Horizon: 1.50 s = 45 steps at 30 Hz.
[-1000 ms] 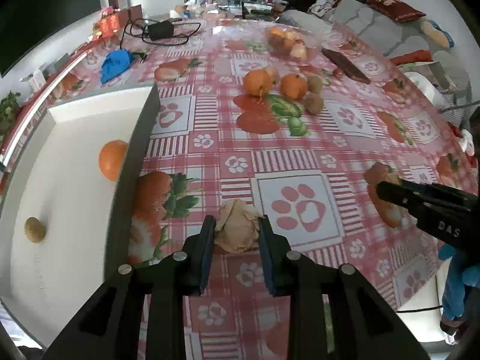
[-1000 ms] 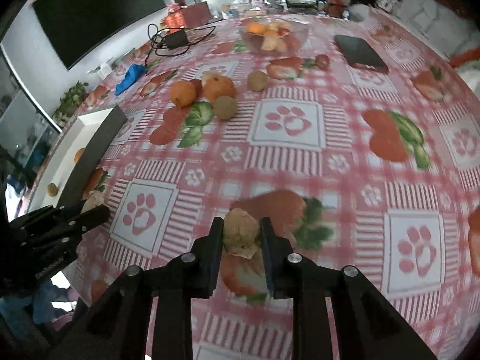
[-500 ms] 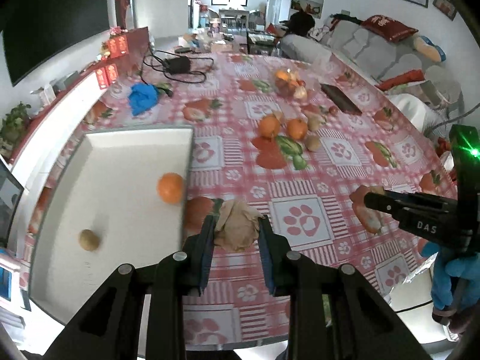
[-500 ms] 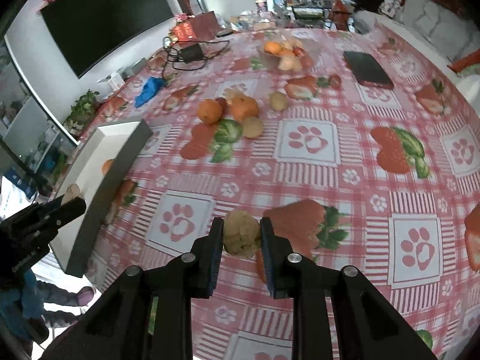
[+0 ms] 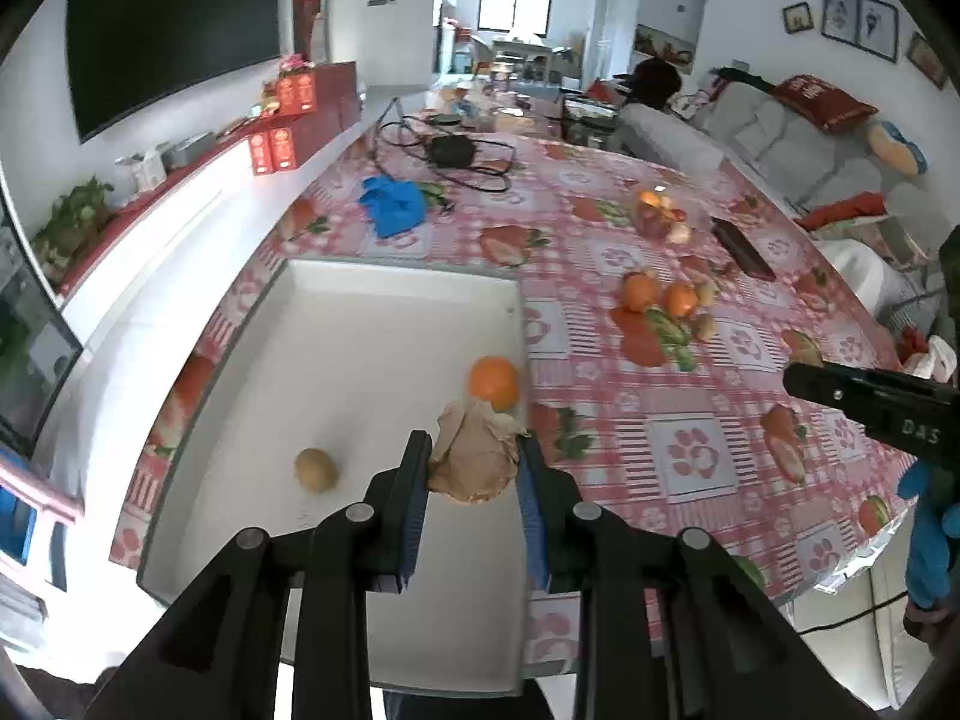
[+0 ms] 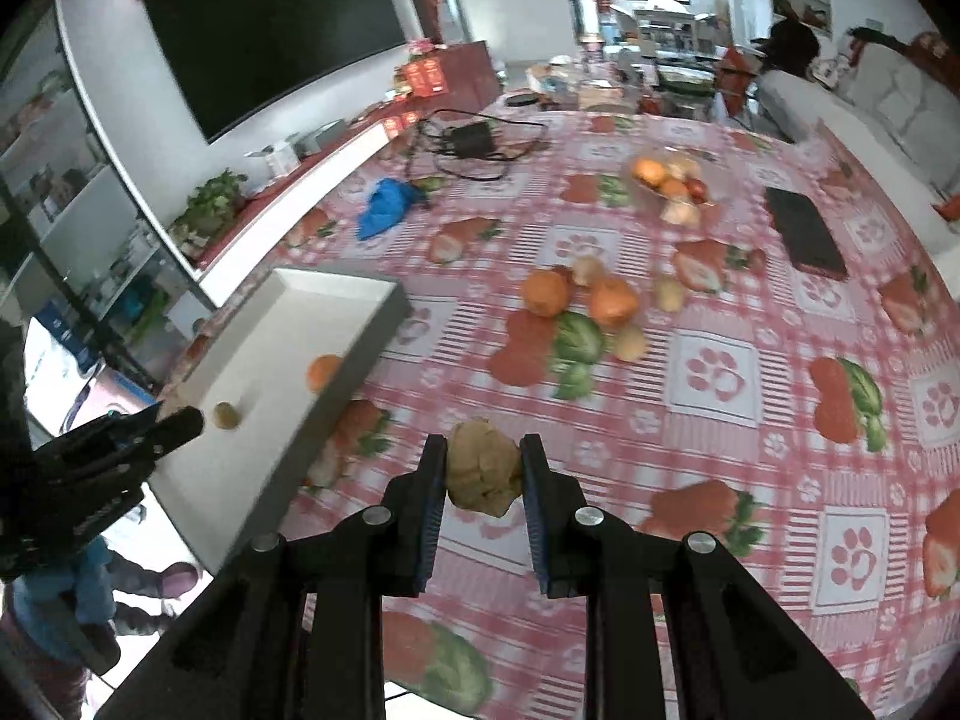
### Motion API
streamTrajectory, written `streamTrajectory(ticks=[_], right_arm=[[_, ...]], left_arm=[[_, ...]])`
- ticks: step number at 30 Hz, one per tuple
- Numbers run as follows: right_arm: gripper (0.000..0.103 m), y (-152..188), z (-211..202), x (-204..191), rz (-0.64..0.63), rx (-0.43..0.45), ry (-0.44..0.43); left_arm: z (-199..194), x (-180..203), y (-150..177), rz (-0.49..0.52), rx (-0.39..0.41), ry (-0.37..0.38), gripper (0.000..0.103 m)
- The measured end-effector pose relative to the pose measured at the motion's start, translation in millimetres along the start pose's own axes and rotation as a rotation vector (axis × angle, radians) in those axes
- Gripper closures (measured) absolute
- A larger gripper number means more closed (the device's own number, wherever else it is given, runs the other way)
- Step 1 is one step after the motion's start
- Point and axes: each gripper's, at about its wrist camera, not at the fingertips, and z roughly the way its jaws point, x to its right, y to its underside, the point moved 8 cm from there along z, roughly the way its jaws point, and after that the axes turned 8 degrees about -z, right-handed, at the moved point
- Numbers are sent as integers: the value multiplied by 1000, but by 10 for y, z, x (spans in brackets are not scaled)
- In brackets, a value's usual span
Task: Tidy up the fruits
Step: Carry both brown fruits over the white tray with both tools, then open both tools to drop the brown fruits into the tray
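My left gripper (image 5: 474, 450) is shut on a tan, papery-skinned fruit (image 5: 474, 468), held in the air above the right rim of the white tray (image 5: 360, 312). An orange (image 5: 493, 383) and a kiwi (image 5: 316, 469) lie in the tray. My right gripper (image 6: 483, 450) is shut on a brown lumpy fruit (image 6: 483, 471), lifted over the red checked tablecloth to the right of the tray (image 6: 270, 354). A loose pile of oranges and kiwis (image 6: 591, 300) lies mid-table. The left gripper (image 6: 129, 435) shows at the lower left of the right wrist view.
A glass bowl of fruit (image 6: 672, 180), a dark phone (image 6: 804, 234), a blue cloth (image 6: 387, 207) and a black charger with cables (image 6: 474, 138) lie farther back. The table's near edge is just below both grippers. A white ledge runs along the table's left side.
Both grippers have risen off the tablecloth with their fruits. The left one has moved left, from beside the tray to above its right rim. The right one has come nearer the tray.
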Motion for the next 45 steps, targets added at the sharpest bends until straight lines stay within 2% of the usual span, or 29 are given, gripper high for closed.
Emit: streamTrajectory(ticks=[8,15,23,45], right_arm=[[78,-220,167,-550,-95,-21,-61],[78,-479,354,-1018,-198,-36,-104],[78,-588,818,-1410,-227,-110,-166],[78,-504,1414,-1580,-224,-217,-190]], left_arm=[[6,-409,-32,-52,7,-62,72],[-17,-865,-197,-125,31,-120,72],[137,-962,-230,-118,13,-134,72],[728,-1010,-202,-131,-88,-147,72]])
